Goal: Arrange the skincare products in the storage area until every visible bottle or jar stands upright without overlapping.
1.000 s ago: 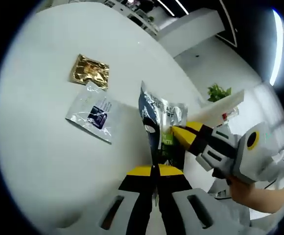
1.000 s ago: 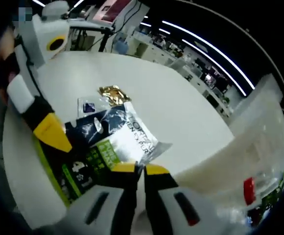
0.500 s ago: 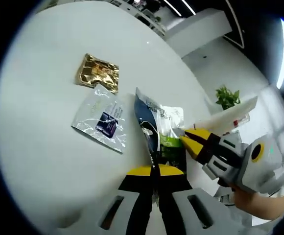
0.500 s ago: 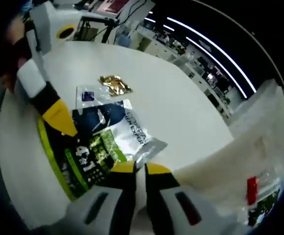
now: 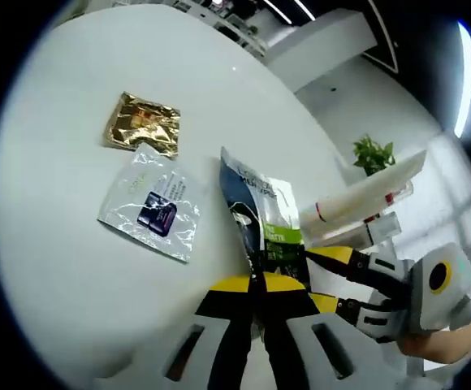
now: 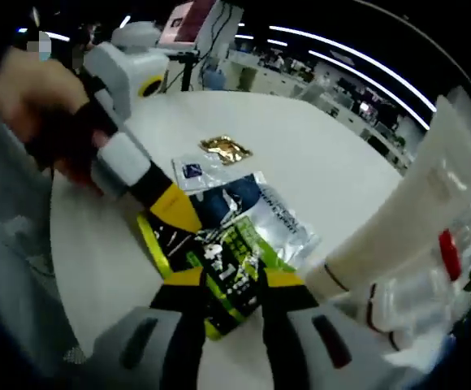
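A foil sachet (image 5: 261, 213), dark blue, green and silver, stands on edge in my left gripper (image 5: 257, 283), whose jaws are shut on its lower end. In the right gripper view the same sachet (image 6: 234, 258) reaches between the spread yellow fingers of my right gripper (image 6: 231, 280), which is open. My left gripper (image 6: 170, 210) comes in there from the left, clamped on the pack. My right gripper (image 5: 315, 278) appears at the lower right of the left gripper view, jaws apart beside the sachet. A white tube (image 5: 364, 193) (image 6: 406, 213) lies to the right.
On the white table (image 5: 65, 268) lie a gold sachet (image 5: 141, 122) (image 6: 226, 148) and a silver sachet with a blue label (image 5: 149, 213) (image 6: 193, 171). A clear container with a red mark (image 6: 442, 260) sits behind the tube. A person's hand (image 6: 32, 106) holds the left gripper.
My right gripper has gone from shut on the sachet to open and has dropped lower beside it. The left gripper still holds the sachet. Both views have shifted.
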Action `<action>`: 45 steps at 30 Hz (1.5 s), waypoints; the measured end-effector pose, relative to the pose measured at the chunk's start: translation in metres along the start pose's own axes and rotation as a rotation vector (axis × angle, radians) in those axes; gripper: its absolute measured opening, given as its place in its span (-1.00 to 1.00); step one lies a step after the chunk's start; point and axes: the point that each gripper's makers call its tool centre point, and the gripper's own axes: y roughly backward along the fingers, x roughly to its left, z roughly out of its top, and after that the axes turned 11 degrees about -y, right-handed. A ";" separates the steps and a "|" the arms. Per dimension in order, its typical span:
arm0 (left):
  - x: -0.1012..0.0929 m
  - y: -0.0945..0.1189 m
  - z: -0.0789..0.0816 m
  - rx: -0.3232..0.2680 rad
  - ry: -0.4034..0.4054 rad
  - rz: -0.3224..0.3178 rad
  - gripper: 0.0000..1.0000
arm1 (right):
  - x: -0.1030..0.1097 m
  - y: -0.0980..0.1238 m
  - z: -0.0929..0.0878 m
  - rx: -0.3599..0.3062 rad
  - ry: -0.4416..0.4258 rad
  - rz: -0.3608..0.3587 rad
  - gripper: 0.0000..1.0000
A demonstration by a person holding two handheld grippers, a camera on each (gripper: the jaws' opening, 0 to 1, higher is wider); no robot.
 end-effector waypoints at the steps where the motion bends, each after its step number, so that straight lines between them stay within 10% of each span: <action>1: 0.000 0.000 -0.001 0.002 -0.007 0.003 -1.00 | 0.000 0.000 0.001 -0.008 -0.001 0.008 -0.49; 9: -0.007 0.002 0.001 0.019 -0.164 -0.033 -0.85 | -0.002 -0.001 -0.004 -0.009 -0.102 0.015 -0.47; 17: -0.011 0.015 0.013 0.021 -0.645 0.068 -0.39 | 0.000 0.000 -0.005 -0.028 -0.135 0.004 -0.49; 25: -0.017 -0.001 0.010 0.120 -1.058 0.035 -0.30 | 0.000 0.000 -0.004 -0.035 -0.141 0.001 -0.49; 39: -0.008 -0.005 0.008 0.173 -1.017 0.046 -0.27 | 0.001 0.020 -0.011 -0.009 -0.111 0.009 -0.35; 45: -0.046 -0.006 0.022 0.079 -0.975 -0.024 -0.27 | -0.018 0.057 -0.016 -0.028 -0.180 -0.021 -0.34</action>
